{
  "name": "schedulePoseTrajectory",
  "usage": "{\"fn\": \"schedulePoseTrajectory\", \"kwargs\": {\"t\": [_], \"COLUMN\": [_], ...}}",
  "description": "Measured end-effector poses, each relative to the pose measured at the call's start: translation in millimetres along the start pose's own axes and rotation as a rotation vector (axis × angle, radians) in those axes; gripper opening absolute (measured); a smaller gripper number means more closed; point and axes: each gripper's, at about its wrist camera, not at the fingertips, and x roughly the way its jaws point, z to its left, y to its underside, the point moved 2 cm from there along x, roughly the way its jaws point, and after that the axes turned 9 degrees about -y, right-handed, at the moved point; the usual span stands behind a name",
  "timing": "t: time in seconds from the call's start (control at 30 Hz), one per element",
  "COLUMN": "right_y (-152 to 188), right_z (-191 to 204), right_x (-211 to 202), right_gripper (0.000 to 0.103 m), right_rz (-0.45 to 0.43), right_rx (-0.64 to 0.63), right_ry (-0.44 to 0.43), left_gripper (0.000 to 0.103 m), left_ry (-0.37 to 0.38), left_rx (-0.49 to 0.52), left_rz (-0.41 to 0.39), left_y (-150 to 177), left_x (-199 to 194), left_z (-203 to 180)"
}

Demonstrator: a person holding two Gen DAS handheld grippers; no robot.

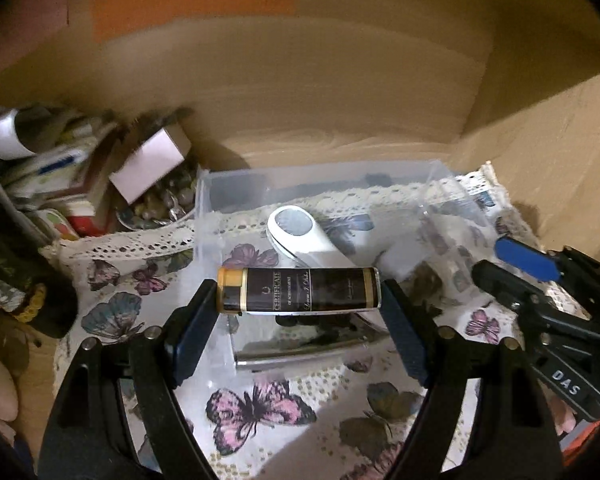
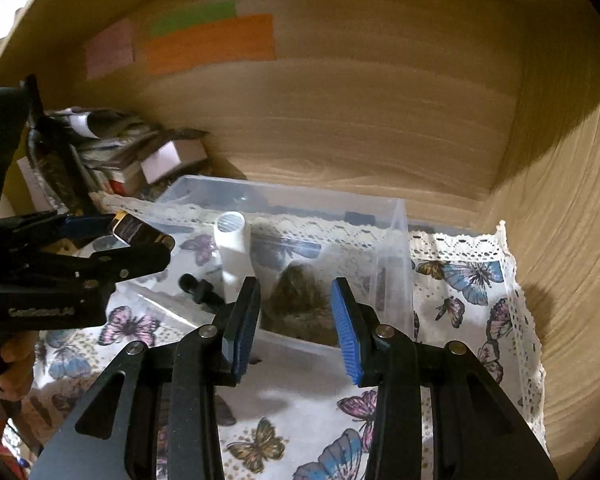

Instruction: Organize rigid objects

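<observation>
My left gripper [image 1: 298,300] is shut on a dark tube with a gold cap and a "Certificate" label [image 1: 298,290], held crosswise by its two ends above the near edge of a clear plastic box [image 1: 204,200]. In the box lie a white oval device [image 1: 300,236] and a shiny metal tool [image 1: 300,344]. My right gripper [image 2: 296,320] is open and empty, in front of the box [image 2: 396,240], which also holds a brown furry lump [image 2: 300,304] and a black item [image 2: 198,288]. The left gripper with the tube [image 2: 136,230] shows at the left of the right wrist view.
The box stands on a butterfly-print cloth with a lace edge [image 2: 460,280] inside a wooden cabinet [image 2: 340,120]. A pile of small boxes, papers and trinkets [image 1: 100,184] fills the back left corner. Coloured paper strips [image 2: 212,40] stick to the back wall.
</observation>
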Motion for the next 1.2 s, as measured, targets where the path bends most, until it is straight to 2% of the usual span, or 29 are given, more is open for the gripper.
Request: {"fn": "schedulePoseTrajectory", "kwargs": {"t": [0.13, 0.27, 0.57, 0.63, 0.8, 0.9, 1.03, 1.1, 1.2], "right_y": [-1.0, -0.2, -1.1, -1.4, -2.2, -1.4, 1.9, 5.1, 9.1], "right_z": [-8.5, -9.5, -3.3, -1.1, 7.1, 13.2, 21.6, 25.4, 32.6], "right_x": [10.5, 12.5, -1.0, -9.3, -43.9, -63.6, -86.6, -96.8, -110.5], "right_gripper": [0.034, 0.034, 0.036, 0.042, 0.070, 0.080, 0.091, 0.100, 0.103], "right_rz": [0.024, 0.033, 0.000, -0.020, -0.119, -0.172, -0.236, -0.264, -0.299], "right_rx": [0.026, 0.027, 0.010, 0.005, -0.008, -0.014, -0.018, -0.022, -0.032], "right_ry": [0.006, 0.007, 0.008, 0.009, -0.010, -0.014, 0.003, 0.009, 0.008], "left_gripper": [0.080, 0.080, 0.081, 0.083, 0.084, 0.087, 0.089, 0.092, 0.097], "left_ry": [0.009, 0.003, -0.006, -0.018, -0.022, -0.030, -0.003, 0.003, -0.015], "left_rx": [-0.012, 0.005, 0.030, 0.029, 0.003, -0.007, -0.036, -0.047, -0.052], "left_rz": [0.041, 0.049, -0.028, -0.062, -0.145, -0.202, -0.273, -0.308, -0.382], "left_y": [-2.8, -3.8, -3.1, -0.3, 12.2, 20.5, 33.0, 39.5, 49.6], "left_x": [18.5, 22.9, -8.6, -21.9, -58.2, -81.1, -115.1, -130.7, -154.6], "left_z": [-1.7, -8.3, -12.7, -10.6, -3.3, -2.7, -3.3, -4.7, -7.2]}}
